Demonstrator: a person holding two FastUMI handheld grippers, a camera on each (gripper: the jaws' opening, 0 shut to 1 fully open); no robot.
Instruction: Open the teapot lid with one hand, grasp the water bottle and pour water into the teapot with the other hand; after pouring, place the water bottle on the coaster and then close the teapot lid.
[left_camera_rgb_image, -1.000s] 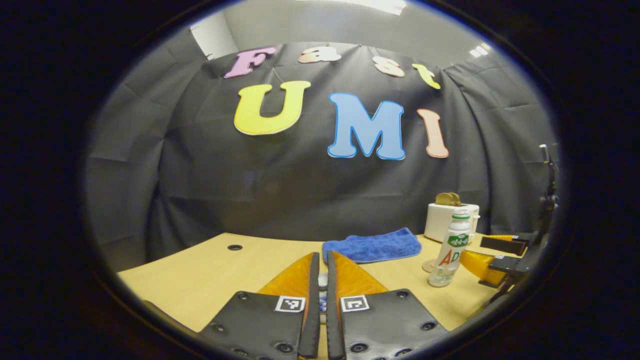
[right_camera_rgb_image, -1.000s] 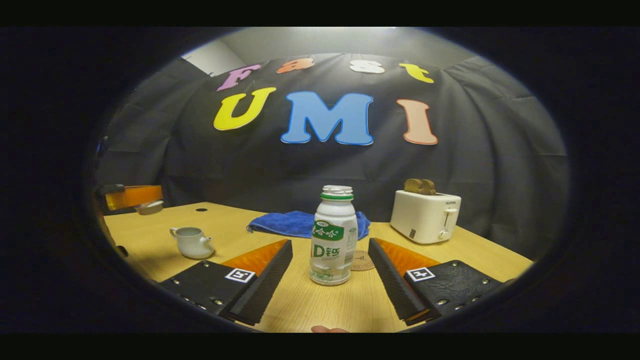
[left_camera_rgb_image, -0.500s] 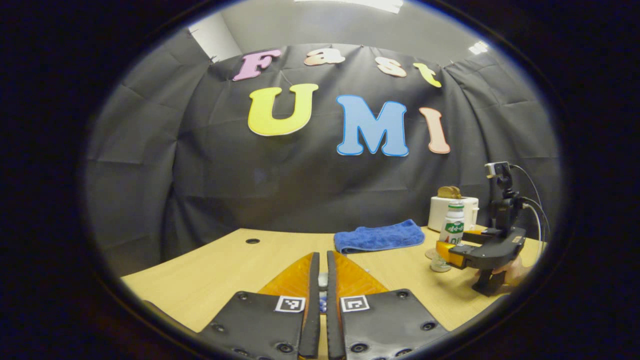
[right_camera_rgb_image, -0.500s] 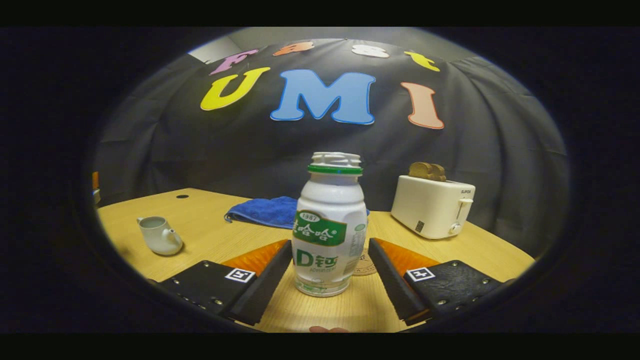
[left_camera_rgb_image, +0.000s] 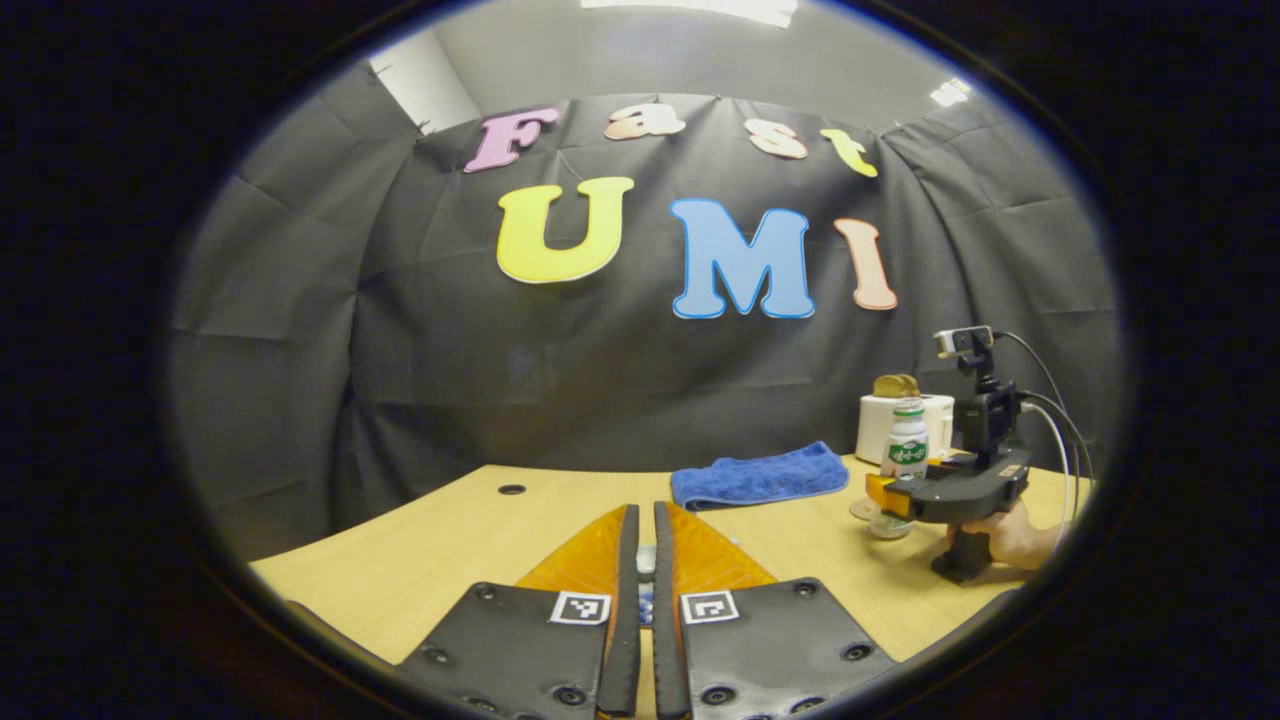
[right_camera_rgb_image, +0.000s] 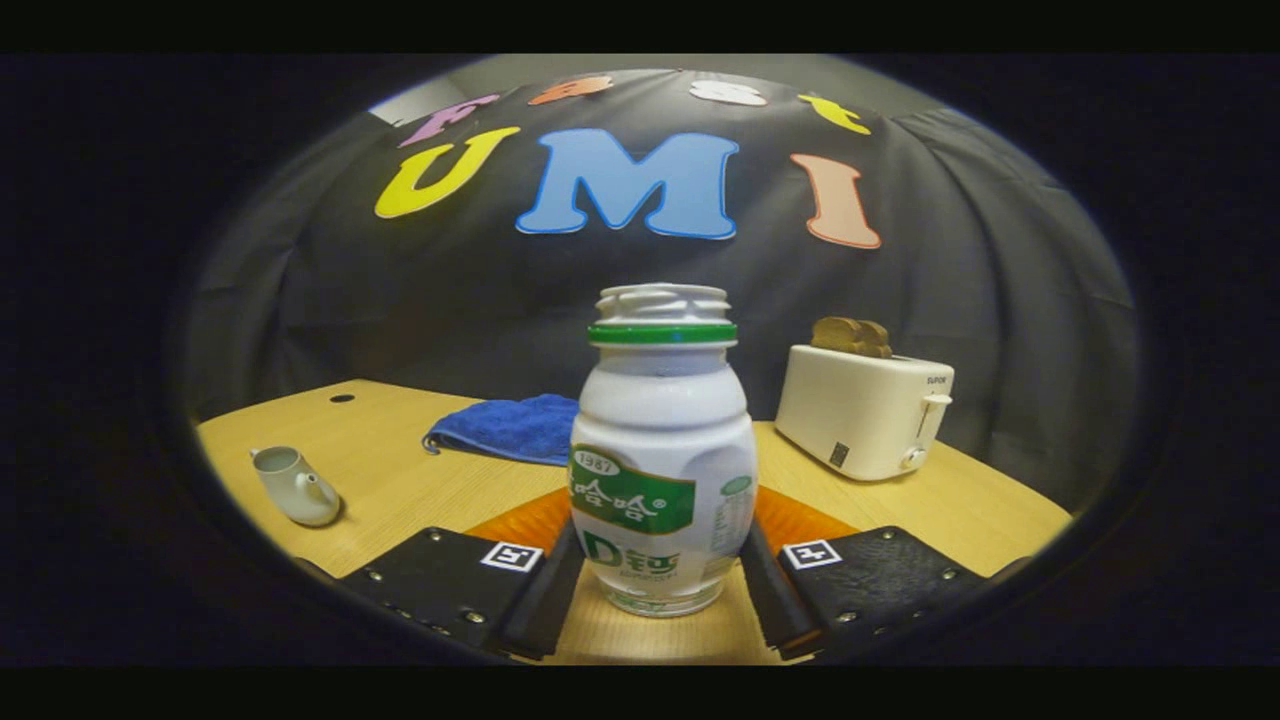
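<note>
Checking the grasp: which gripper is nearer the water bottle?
Right. The right gripper has the water bottle between its fingers; the left gripper is across the table.

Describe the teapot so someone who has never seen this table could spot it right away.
Start at the wooden table before the black cloth wall. From the blue towel at the back, look toward the near left edge: the teapot stands there alone. It is small, pale and round with a short spout and an open top, squatter than the tall bottle and boxy toaster.

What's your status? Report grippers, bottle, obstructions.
Left gripper shut on teapot lid. Right gripper shut on water bottle, bottle upright on table. Teapot open, nothing between it and bottle.
</note>
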